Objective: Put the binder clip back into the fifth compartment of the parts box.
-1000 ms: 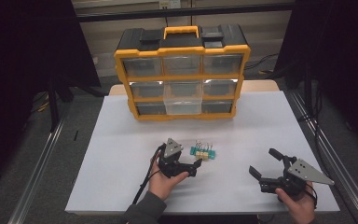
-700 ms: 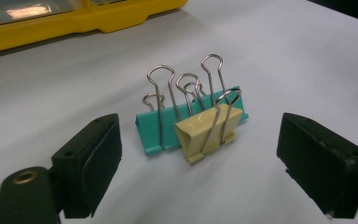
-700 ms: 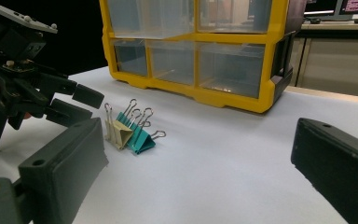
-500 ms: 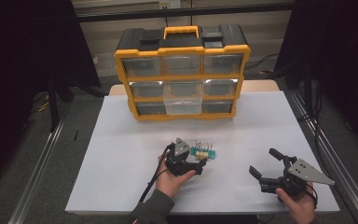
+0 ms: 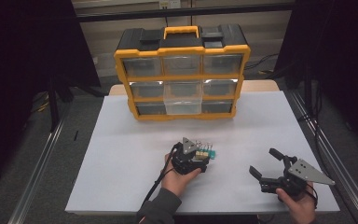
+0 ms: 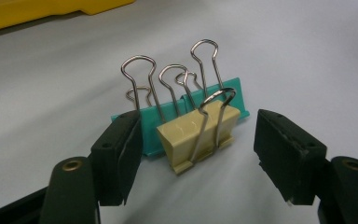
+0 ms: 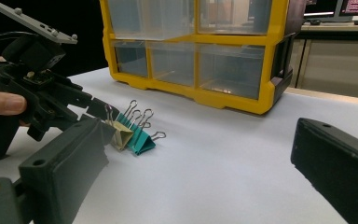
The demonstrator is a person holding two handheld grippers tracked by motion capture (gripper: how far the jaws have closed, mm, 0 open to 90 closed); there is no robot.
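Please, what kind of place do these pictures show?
Probably a lab or workshop bench set up for recording handling work. A white table carries a yellow drawer organizer and binder clips, dark curtains hang at the sides, and monitors stand behind.

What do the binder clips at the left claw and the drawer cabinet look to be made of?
Beige binder clip and teal binder clip: painted sheet metal by the look, with shiny bent steel-wire handles. Drawer cabinet: moulded yellow and black plastic, apparently, with clear see-through drawers.

Teal clip (image 6: 193, 114) half hidden behind cream clip (image 6: 198, 136), organizer (image 6: 46, 10) cut off at top edge
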